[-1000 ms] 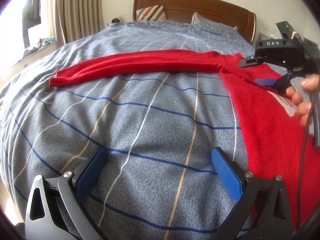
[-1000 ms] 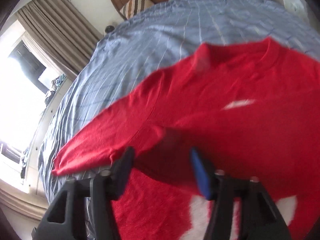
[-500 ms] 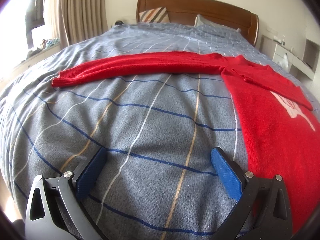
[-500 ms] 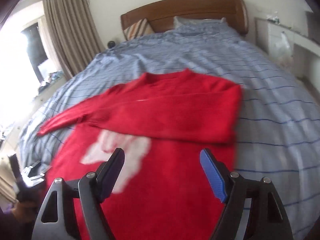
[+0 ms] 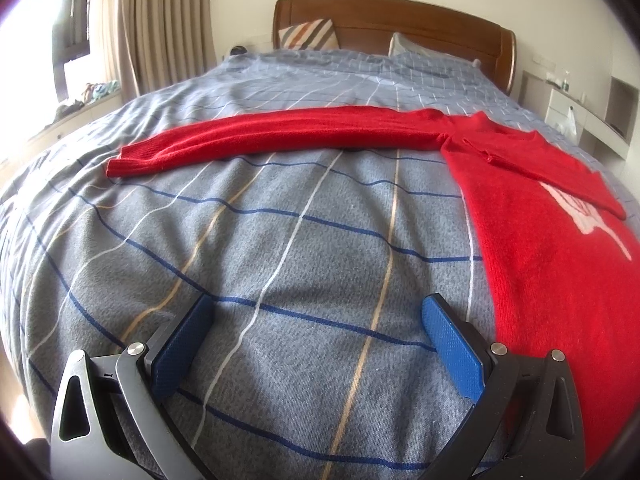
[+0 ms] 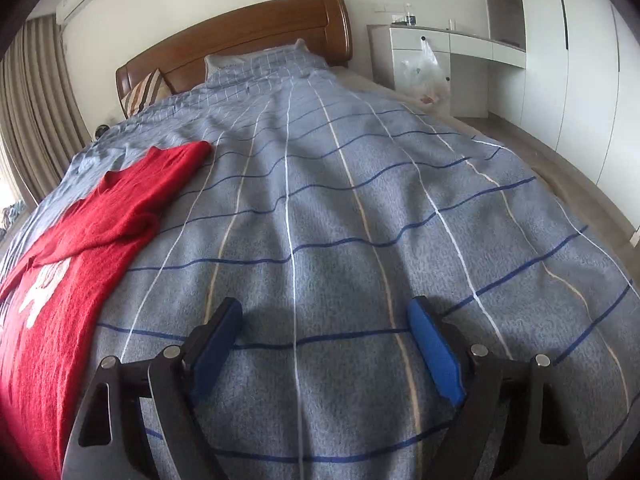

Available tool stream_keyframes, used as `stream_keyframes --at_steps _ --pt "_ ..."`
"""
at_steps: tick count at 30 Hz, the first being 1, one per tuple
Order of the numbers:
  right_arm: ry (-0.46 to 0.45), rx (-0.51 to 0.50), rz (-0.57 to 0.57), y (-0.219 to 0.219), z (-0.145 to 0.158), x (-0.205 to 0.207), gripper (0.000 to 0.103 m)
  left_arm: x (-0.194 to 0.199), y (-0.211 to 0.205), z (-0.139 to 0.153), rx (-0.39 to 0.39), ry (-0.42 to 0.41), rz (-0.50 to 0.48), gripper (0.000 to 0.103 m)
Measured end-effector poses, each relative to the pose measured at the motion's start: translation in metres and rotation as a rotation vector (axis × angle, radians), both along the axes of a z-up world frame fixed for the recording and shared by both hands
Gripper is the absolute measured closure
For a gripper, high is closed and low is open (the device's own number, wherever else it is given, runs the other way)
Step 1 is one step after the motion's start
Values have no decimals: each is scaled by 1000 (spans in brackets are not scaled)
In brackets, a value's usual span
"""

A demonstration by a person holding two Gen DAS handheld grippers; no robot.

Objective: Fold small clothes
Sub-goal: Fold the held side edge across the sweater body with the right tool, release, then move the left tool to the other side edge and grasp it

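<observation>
- While the left tool (image 5: 316, 344) hung low over the grey checked bedspread (image 5: 280, 240), its blue pads (image 5: 450, 354) stood wide apart with nothing between them.
- Beyond it, the red sweater's left sleeve (image 5: 280, 136) lay stretched flat across the bedspread, its cuff pointing toward the curtains (image 5: 160, 24).
- To the right of that tool lay the red sweater (image 5: 552, 256), spread flat with a white print on its chest; the other sleeve was folded across the body.
- In the right wrist view the same sweater (image 6: 68, 264) lay at the left edge, well apart from the right tool (image 6: 324, 348).
- The right tool was likewise spread wide and empty, over bare bedspread (image 6: 360, 200).
- A wooden headboard (image 6: 240, 36) and pillow (image 6: 256, 66) stood at the far end of the bed.
- At the right, a plastic bag (image 6: 426, 70) hung from a white cabinet (image 6: 440, 52).
</observation>
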State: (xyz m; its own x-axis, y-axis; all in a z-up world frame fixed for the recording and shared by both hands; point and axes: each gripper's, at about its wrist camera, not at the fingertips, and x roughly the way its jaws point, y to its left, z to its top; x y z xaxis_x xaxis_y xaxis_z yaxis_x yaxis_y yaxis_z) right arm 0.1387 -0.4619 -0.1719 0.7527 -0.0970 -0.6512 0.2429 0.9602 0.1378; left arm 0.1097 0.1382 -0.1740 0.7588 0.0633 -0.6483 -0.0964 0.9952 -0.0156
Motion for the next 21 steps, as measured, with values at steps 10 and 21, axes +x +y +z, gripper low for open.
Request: stream_keyframes --at_steps 10,21 --pt "-76 115 30 -8 -4 -6 14 -2 0 1 0 12 -5 0" --pt "-63 92 21 -4 -10 -2 14 -9 25 28 -179 59 -33 0"
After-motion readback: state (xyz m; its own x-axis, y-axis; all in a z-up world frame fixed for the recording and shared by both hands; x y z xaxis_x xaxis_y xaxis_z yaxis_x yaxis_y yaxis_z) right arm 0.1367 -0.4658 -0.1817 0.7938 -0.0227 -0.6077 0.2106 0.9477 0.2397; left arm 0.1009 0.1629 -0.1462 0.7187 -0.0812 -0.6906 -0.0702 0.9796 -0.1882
